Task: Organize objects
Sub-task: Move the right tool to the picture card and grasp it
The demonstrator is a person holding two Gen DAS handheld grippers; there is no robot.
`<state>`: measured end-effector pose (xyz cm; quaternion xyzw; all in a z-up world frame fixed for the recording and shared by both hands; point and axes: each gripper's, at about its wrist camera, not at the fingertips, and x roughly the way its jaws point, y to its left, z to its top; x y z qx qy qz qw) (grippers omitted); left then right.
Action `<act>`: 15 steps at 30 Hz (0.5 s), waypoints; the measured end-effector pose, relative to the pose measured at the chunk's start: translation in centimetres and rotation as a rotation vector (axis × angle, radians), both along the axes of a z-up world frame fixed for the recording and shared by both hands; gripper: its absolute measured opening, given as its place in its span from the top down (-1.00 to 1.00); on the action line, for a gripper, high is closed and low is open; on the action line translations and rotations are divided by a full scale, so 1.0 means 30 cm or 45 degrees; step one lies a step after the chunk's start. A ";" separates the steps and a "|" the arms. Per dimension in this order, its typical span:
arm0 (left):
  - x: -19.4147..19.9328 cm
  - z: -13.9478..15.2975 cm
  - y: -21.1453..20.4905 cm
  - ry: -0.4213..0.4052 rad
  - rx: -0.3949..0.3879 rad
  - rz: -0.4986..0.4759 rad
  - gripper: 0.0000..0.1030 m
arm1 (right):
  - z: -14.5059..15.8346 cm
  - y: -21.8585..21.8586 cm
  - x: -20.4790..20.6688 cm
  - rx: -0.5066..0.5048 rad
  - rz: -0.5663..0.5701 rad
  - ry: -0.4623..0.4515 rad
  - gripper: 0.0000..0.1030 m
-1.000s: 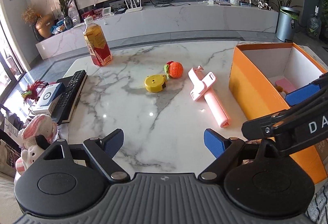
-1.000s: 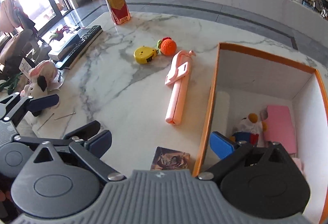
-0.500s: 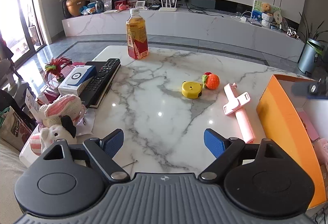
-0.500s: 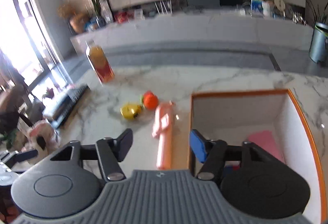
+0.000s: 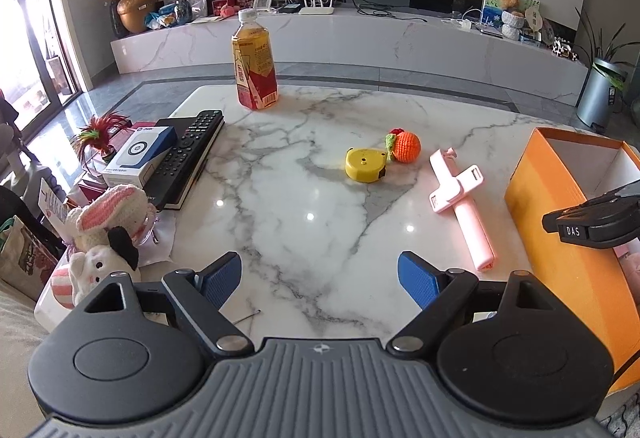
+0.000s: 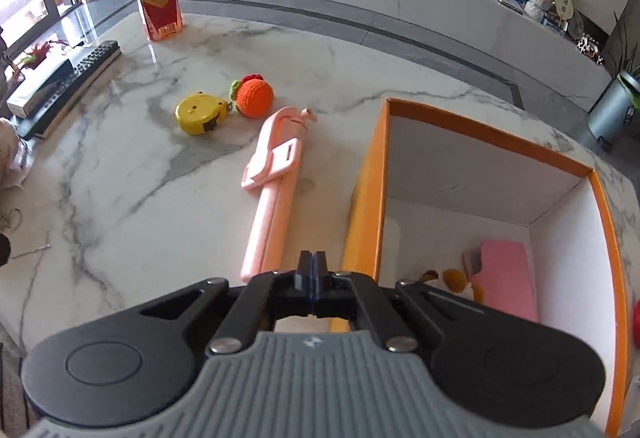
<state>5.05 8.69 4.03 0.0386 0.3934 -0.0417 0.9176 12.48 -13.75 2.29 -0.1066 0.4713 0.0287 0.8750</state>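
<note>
Your left gripper (image 5: 320, 280) hangs above the near edge of the white marble table (image 5: 304, 205) with its blue-padded jaws spread wide and nothing between them. Ahead of you lie a round yellow tape measure (image 5: 366, 169) and, touching it on the right, a crocheted orange ball with a green leaf (image 5: 405, 145). Right of those a pink selfie stick with a phone clamp (image 5: 464, 205) lies flat, beside the open orange cardboard box (image 5: 560, 238). Part of your right gripper (image 5: 592, 224) pokes in over that box. A bottle of amber tea (image 5: 255, 63) stands upright at the far edge, and a black remote control (image 5: 188, 153) rests at the left.
</note>
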 end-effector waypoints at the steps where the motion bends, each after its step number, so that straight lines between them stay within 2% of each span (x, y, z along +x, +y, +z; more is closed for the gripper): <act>1: -0.002 0.001 -0.001 -0.002 0.001 -0.003 -0.96 | -0.008 0.001 0.001 -0.053 -0.009 -0.009 1.00; 3: -0.006 0.004 -0.001 -0.009 -0.004 -0.003 -0.96 | -0.010 -0.028 0.002 -0.045 -0.025 -0.017 1.00; 6: -0.005 0.009 -0.002 -0.013 -0.010 -0.001 -0.96 | 0.012 -0.085 -0.032 0.225 -0.070 0.073 1.00; 8: -0.004 0.012 -0.004 -0.017 -0.007 -0.002 -0.96 | 0.026 -0.061 -0.093 0.335 -0.021 0.155 0.70; 9: -0.005 0.014 -0.005 -0.019 -0.008 -0.002 -0.96 | 0.026 -0.036 -0.123 0.349 0.028 0.188 0.02; 10: -0.006 0.016 -0.007 -0.021 -0.011 -0.003 -0.96 | 0.026 0.002 -0.157 0.340 0.093 0.199 -0.41; 12: -0.010 0.018 -0.009 -0.023 -0.012 -0.010 -0.96 | 0.001 0.060 -0.180 0.245 0.110 0.253 -0.64; 13: -0.012 0.018 -0.011 -0.024 -0.009 -0.015 -0.96 | -0.012 0.082 -0.183 0.194 0.116 0.259 -0.58; 15: -0.016 0.017 -0.012 -0.024 -0.009 -0.025 -0.96 | -0.043 0.099 -0.167 0.172 0.083 0.314 -0.55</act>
